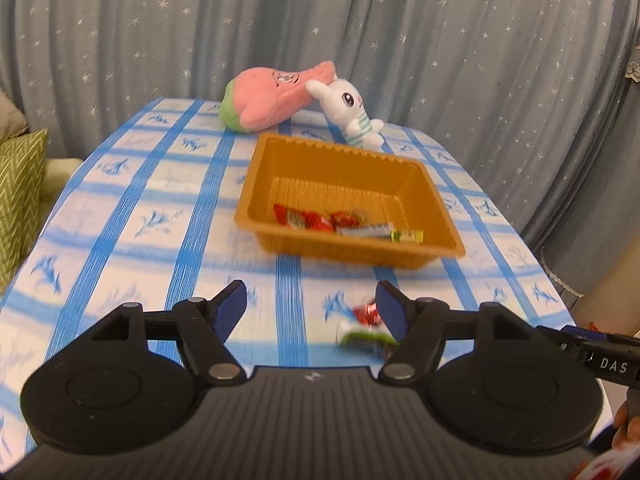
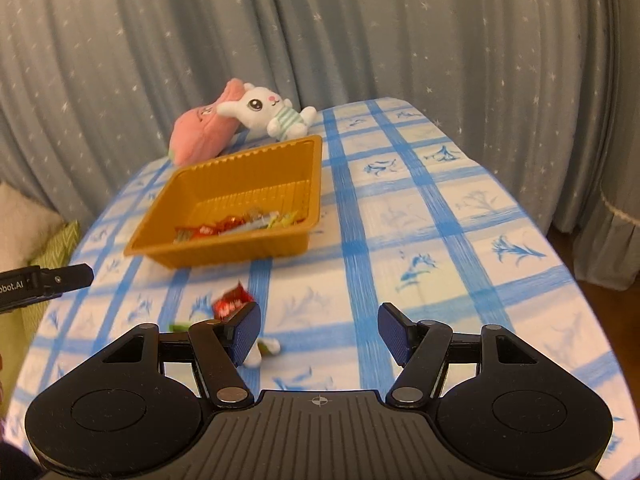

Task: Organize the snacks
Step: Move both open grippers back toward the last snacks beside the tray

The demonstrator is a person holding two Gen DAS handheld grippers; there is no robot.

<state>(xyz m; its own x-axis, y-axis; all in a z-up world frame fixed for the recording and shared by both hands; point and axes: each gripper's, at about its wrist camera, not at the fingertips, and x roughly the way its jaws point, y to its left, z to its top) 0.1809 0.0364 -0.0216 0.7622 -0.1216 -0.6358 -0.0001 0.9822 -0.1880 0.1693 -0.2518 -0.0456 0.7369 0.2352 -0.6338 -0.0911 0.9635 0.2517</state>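
Hovering low over the checked surface (image 1: 120, 216), the left gripper (image 1: 310, 300) and right gripper (image 2: 318, 320) were held with fingers apart and nothing clamped. Two loose snacks (image 1: 366, 322) were seen lying just beside them. Farther off, more wrapped snacks (image 1: 340, 222) were gathered in the orange tray (image 1: 344, 152), with two plush toys (image 1: 280, 98) beyond.

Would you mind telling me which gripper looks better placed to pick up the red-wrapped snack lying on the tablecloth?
Probably the left gripper: the red-wrapped snack lies just inside its right fingertip, jaws open. For the right gripper, the snack sits outside its left finger.
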